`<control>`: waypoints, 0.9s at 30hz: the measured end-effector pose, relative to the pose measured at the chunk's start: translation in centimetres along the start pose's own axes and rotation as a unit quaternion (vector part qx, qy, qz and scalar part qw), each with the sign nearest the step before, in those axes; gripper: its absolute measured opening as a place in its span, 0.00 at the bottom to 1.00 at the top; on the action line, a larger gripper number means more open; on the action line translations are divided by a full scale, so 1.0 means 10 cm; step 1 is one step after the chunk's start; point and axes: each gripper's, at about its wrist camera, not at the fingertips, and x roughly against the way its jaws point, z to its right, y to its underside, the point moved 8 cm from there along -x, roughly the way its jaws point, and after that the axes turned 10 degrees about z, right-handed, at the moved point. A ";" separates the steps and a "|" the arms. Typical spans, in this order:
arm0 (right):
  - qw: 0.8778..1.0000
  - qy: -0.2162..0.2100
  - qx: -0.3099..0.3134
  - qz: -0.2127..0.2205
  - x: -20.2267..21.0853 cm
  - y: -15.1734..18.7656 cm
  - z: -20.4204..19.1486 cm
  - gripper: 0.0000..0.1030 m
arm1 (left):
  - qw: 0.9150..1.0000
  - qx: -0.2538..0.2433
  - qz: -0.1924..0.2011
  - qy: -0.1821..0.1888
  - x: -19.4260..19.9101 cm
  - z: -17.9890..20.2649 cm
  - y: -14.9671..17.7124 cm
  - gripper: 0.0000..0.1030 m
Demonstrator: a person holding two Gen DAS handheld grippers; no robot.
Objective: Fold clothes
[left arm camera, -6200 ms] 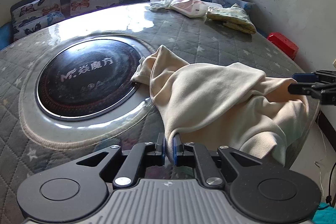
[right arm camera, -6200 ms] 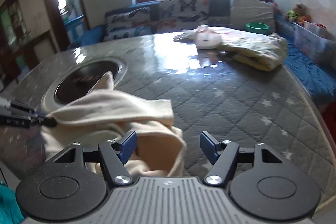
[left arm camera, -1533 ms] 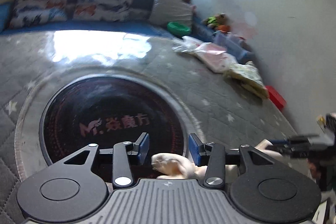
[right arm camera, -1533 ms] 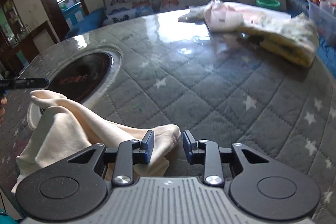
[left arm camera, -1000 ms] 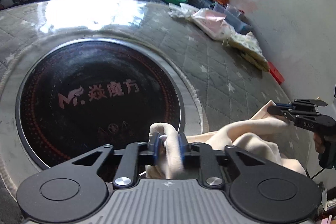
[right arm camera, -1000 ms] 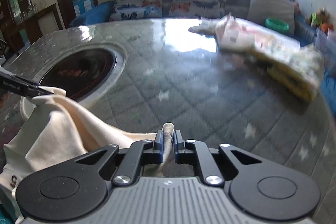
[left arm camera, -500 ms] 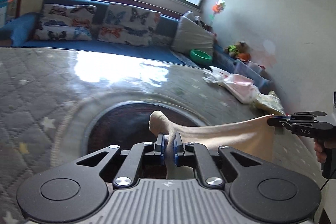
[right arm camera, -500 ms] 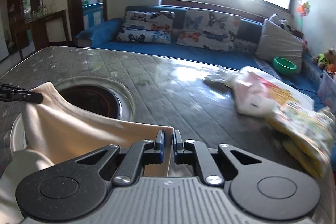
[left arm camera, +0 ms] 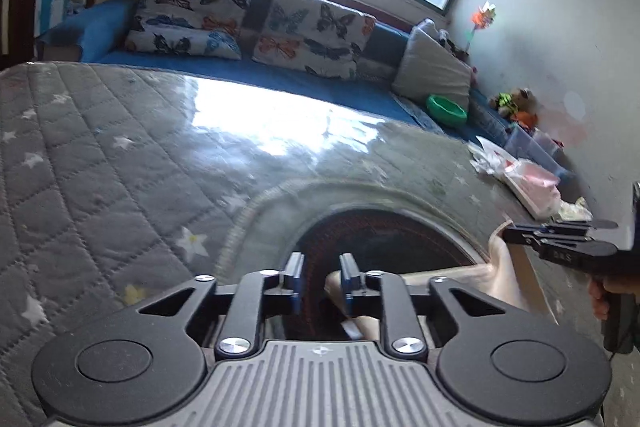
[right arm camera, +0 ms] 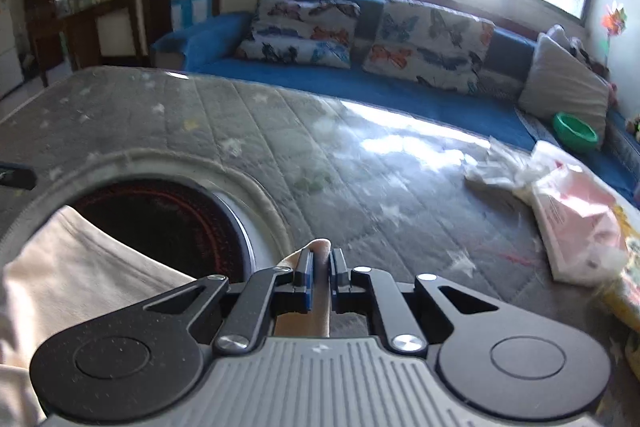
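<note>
A cream garment [right arm camera: 80,267], soft and creased, is seen draped low in the frame over the dark round inset [right arm camera: 168,223] of the grey quilted table [right arm camera: 280,131], one edge drawn up at the bottom centre. Further clothes [right arm camera: 568,203] are piled at the right edge, with butterfly cushions [right arm camera: 304,27] lined up across the top on the blue sofa. The garment's edge is pinched in the pressed-together right gripper [right arm camera: 320,261], while the left gripper [left arm camera: 320,281] is spread, the cloth lying against its right finger only.

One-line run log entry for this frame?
left tongs: open, beside cream garment | right tongs: shut on garment | table: garment over dark disc
</note>
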 end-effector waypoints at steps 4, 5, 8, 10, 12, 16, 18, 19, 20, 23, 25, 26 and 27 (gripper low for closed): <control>1.000 -0.003 -0.013 -0.012 0.02 0.07 0.10 0.08 | 1.000 -0.015 -0.025 0.004 -0.11 0.15 0.15 0.45; 1.000 -0.003 -0.016 -0.012 0.03 0.08 0.12 0.08 | 0.999 -0.019 -0.028 0.006 -0.13 0.18 0.18 0.45; 1.000 -0.006 -0.012 -0.014 0.04 0.10 0.12 0.08 | 0.999 -0.036 -0.032 0.005 -0.18 0.26 0.24 0.43; 1.000 -0.008 -0.009 -0.014 0.03 0.09 0.11 0.08 | 0.998 -0.046 -0.033 0.006 -0.20 0.30 0.26 0.38; 1.000 -0.010 -0.004 -0.015 0.02 0.09 0.09 0.08 | 0.997 -0.062 -0.035 -0.001 -0.23 0.31 0.29 0.17; 1.000 -0.012 0.004 -0.012 -0.01 0.06 0.05 0.08 | 0.997 -0.070 -0.016 -0.032 -0.20 0.22 0.24 0.05; 1.000 -0.010 0.002 -0.004 -0.02 0.03 0.04 0.07 | 0.997 -0.065 0.004 -0.052 -0.14 0.10 0.13 0.05; 1.000 -0.008 0.000 0.000 -0.02 0.01 0.04 0.07 | 0.996 -0.061 0.013 -0.060 -0.11 0.04 0.08 0.05; 1.000 -0.006 -0.004 0.006 -0.03 -0.02 0.05 0.07 | 0.996 -0.061 0.020 -0.068 -0.09 -0.01 0.03 0.05; 1.000 0.002 -0.012 0.020 -0.12 -0.12 0.04 0.07 | 0.993 -0.063 0.038 -0.096 -0.08 -0.18 -0.13 0.05; 1.000 0.004 -0.014 0.020 -0.19 -0.16 0.03 0.07 | 0.992 -0.056 0.037 -0.105 -0.11 -0.28 -0.18 0.06; 1.000 0.001 -0.015 0.017 -0.22 -0.17 0.01 0.07 | 0.992 -0.055 0.034 -0.108 -0.13 -0.30 -0.17 0.06; 1.000 -0.003 -0.015 0.016 -0.22 -0.18 0.00 0.08 | 0.992 -0.053 0.031 -0.111 -0.14 -0.32 -0.16 0.06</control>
